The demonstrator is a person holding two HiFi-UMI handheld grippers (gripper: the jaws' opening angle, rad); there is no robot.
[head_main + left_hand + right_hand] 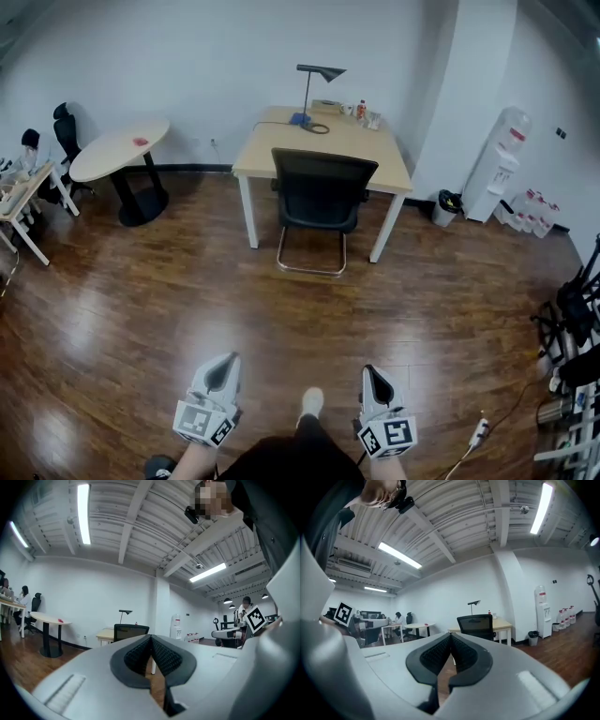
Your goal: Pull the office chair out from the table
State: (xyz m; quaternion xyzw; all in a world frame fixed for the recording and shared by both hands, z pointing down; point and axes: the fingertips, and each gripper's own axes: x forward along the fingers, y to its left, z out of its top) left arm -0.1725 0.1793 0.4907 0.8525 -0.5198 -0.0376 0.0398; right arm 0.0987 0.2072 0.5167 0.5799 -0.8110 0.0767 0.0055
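Note:
A black mesh office chair (322, 199) on a chrome sled base is tucked against the front of a light wooden table (281, 145) with white legs, far ahead of me. The same chair (131, 632) (476, 625) shows small in both gripper views. My left gripper (225, 367) and right gripper (372, 376) are held low near my body, well short of the chair, both pointing toward it. Each has its jaws shut with nothing between them.
A black desk lamp (317, 89) and small bottles (361, 110) stand on the table. A round white table (117, 150) is at the left, a water dispenser (497, 164) and bin (448, 204) at the right. Equipment and cables (567, 375) crowd the right edge. Wooden floor (281, 319) lies between me and the chair.

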